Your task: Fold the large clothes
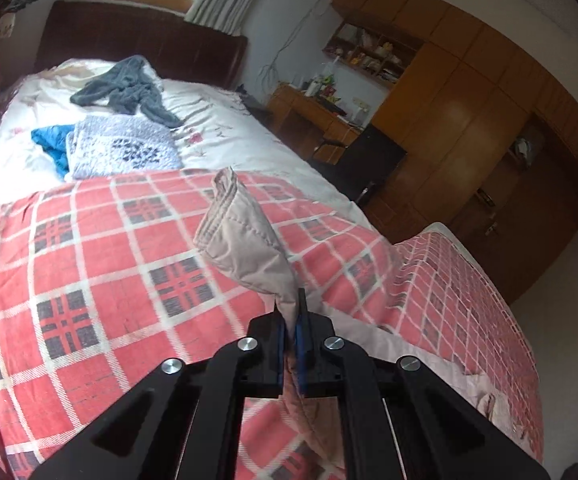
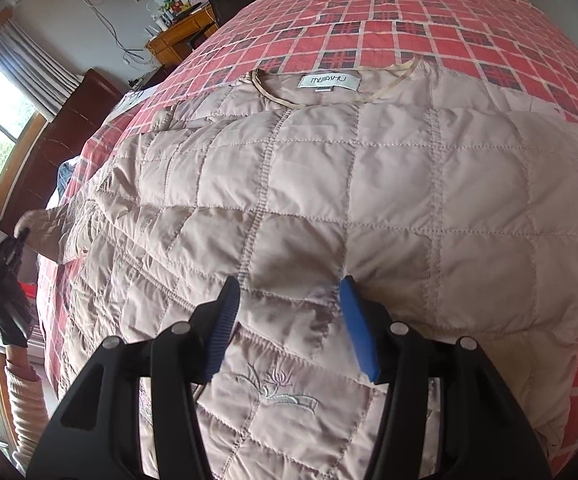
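Sleeve-fold step judged under way: quilted jacket [image 2: 329, 208] lies spread on plaid bed cover [image 1: 69, 280], its sleeve cuff [image 1: 241, 240] is pinched in closed left gripper [image 1: 290, 312], right gripper [image 2: 287, 292] is held wide open, empty, over the body; next, sleeve to be carried across.

Jacket [image 2: 329, 208] neck label [image 2: 327, 82] reads, perhaps, "MEIJIASHU".

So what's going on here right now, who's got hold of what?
A person is folding a beige quilted jacket spread on the red plaid bedspread. The left gripper is shut on a jacket sleeve end, lifted off the bed. The right gripper hovers open over the jacket's body, holding nothing. Other clothes lie near the headboard.
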